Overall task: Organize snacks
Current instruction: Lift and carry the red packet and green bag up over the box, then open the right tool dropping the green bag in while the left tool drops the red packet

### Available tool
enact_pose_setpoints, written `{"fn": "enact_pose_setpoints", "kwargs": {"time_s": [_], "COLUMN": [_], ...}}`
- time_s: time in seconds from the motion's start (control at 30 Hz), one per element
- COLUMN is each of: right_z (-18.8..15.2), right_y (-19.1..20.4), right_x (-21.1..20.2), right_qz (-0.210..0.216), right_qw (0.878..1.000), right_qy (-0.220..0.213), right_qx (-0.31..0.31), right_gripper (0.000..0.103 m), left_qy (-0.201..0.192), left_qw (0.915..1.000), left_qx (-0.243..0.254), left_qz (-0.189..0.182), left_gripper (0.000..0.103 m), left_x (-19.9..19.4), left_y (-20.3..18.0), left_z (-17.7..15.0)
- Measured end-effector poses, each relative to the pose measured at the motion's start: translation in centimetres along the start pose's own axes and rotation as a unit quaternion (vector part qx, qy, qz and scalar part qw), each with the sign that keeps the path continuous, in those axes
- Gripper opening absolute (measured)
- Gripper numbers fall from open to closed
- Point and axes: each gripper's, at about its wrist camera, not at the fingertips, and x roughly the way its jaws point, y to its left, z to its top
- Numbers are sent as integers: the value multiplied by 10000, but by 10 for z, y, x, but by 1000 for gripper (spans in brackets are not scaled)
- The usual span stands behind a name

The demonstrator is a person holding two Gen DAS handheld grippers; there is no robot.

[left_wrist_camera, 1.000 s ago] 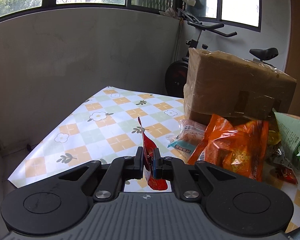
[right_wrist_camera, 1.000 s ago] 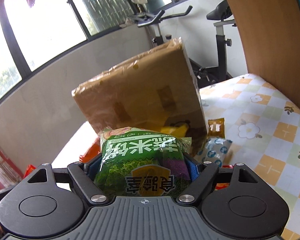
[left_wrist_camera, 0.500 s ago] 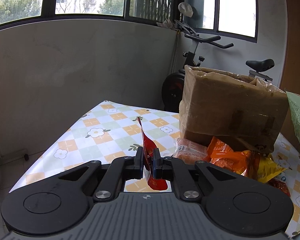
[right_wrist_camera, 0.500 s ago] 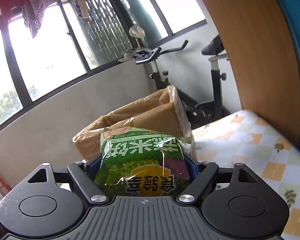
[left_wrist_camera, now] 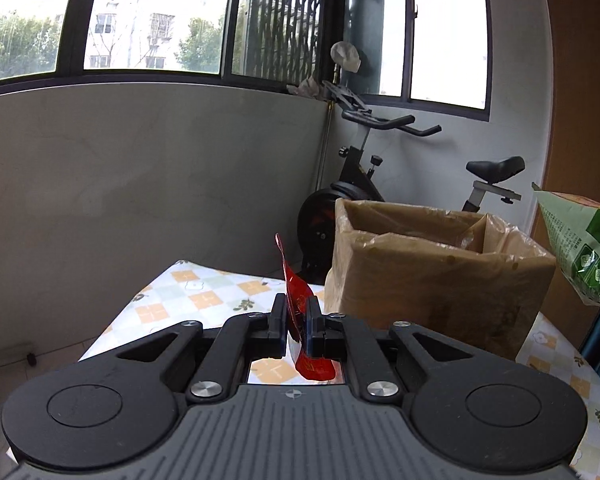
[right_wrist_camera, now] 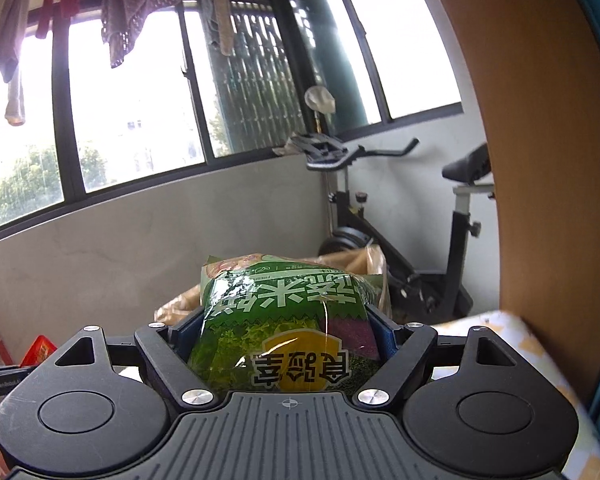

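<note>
Above the box (left_wrist_camera: pixel 436 272), both tongs (loaded) grip snack packets.

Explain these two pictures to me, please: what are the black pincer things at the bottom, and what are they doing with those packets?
Each picture comes from a camera mounted on a hand-held gripper, looking forward along its two fingers. No robot arm is involved; a person carries one gripper in each hand.

In the left view, the left gripper is shut on a thin red snack packet. Ahead stands an open cardboard box lined with plastic, on a table with a checked flowery cloth.

In the right view, the right gripper clasps a bulky green snack bag, its jaws wide around it. The same box peeks out behind the bag. An exercise bike stands beyond.
</note>
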Motion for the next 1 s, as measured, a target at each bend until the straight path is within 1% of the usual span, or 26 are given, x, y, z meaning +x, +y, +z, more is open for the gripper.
{"fn": "enact_pose_setpoints", "kwargs": {"time_s": [0.13, 0.27, 0.37, 0.5, 0.63, 0.7, 0.77, 0.83, 0.87, 1.0], "right_z": [20, 34, 43, 45, 32, 24, 19, 16, 16, 16], "right_y": [0, 4, -1, -15, -24, -29, -27, -22, -21, -29], "right_x": [29, 63, 99, 152, 190, 201, 202, 202, 201, 190], "right_qz": [-32, 9, -2, 60, -101, -100, -104, -177, -170, -144], "right_qw": [9995, 9978, 9980, 9995, 9981, 9968, 9972, 9964, 9963, 9972], "right_qy": [-109, -243, -218, 179, 603, 780, 743, 821, 830, 729], "right_qx": [-306, -616, -595, -245, -26, 164, 48, -96, -115, 64], "right_gripper": [78, 77, 78, 78, 78, 79, 81, 85, 86, 86], "left_qy": [-124, -331, -407, -358, -202, -103, -52, 8, 41, 109], "left_qw": [9997, 9986, 9979, 9974, 9971, 9967, 9964, 9962, 9961, 9957], "left_qx": [-27, -5, 140, 230, 341, 399, 469, 509, 511, 467], "left_qz": [-189, -421, -480, -577, -646, -706, -703, -703, -715, -796], "left_gripper": [9, 9, 9, 9, 9, 9, 9, 9, 9, 9], "left_x": [16, 35, 49, 69, 86, 95, 104, 113, 118, 138], "left_y": [-11, -27, -42, -58, -66, -68, -70, -73, -75, -81], "left_z": [23, 47, 57, 65, 69, 73, 76, 80, 81, 89]}}
